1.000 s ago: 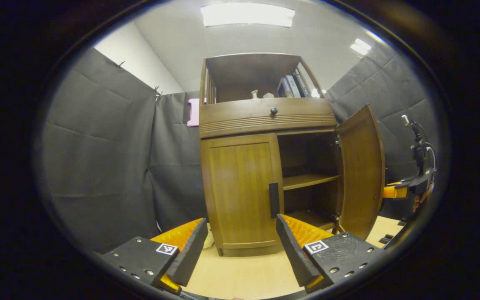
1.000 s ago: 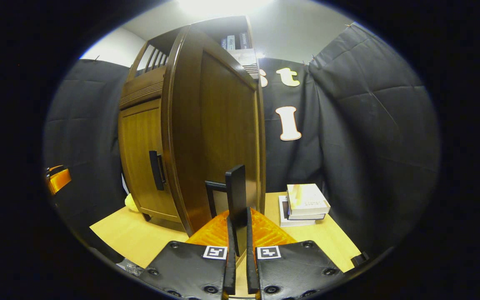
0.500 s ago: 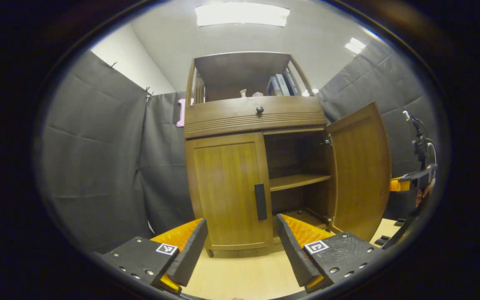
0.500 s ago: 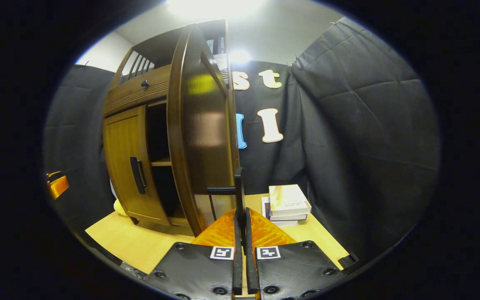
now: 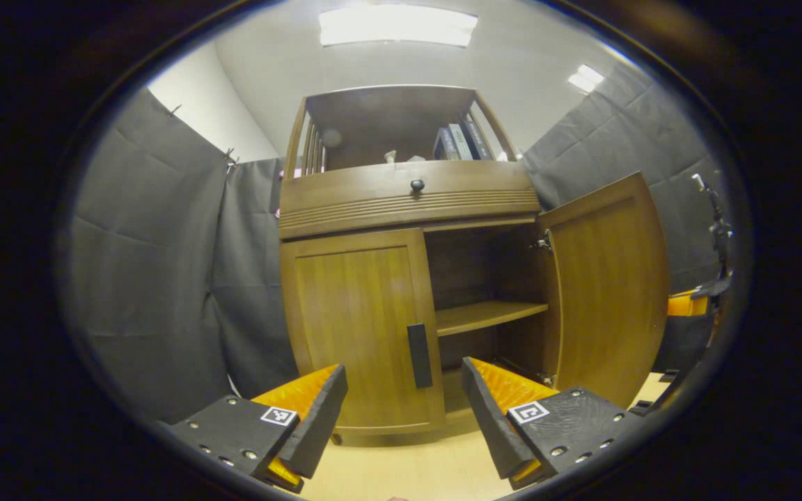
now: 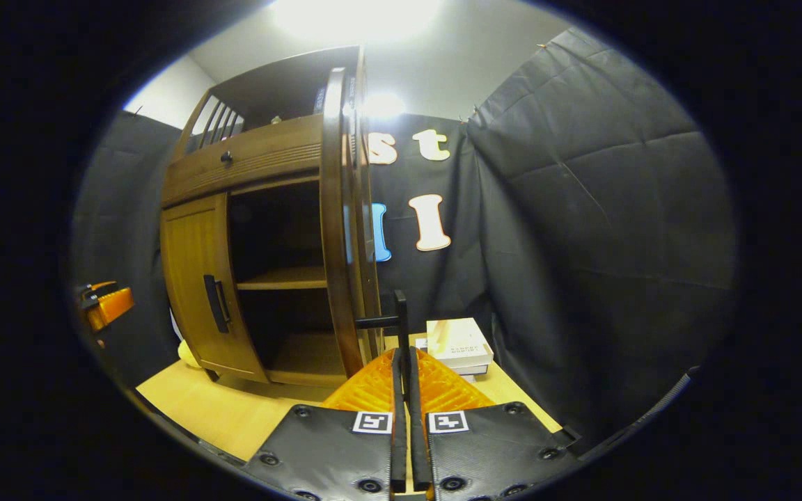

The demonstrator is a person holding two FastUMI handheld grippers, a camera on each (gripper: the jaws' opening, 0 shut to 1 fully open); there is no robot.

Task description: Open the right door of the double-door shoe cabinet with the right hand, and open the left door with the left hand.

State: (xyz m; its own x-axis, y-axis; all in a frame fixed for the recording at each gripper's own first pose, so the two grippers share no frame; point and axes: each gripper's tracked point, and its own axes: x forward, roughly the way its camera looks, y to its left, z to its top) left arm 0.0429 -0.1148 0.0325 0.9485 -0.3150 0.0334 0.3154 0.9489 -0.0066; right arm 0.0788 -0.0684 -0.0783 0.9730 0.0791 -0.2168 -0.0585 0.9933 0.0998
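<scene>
The shoe cabinet (image 5: 408, 202) is brown wood with visible vertical grain and a satin sheen; its right door (image 5: 606, 285) carries a soft gloss that catches ceiling light along its edge in the right gripper view. The left door (image 5: 356, 327) shows the same grained finish and bears a matt black handle (image 5: 419, 355). The right door's handle (image 6: 399, 316) is likewise matt black. The drawer knob (image 5: 417, 185) is dark and slightly glossy. The left gripper (image 5: 404, 410) has matt black, finely textured plates with metal screws, ribbed glossy orange plastic and dull black pads. The floor (image 5: 408, 473) is pale, smooth wood-look board. The booth wall (image 6: 582, 209) is matt black creased cloth. The books (image 6: 458, 344) have smooth pale covers.
</scene>
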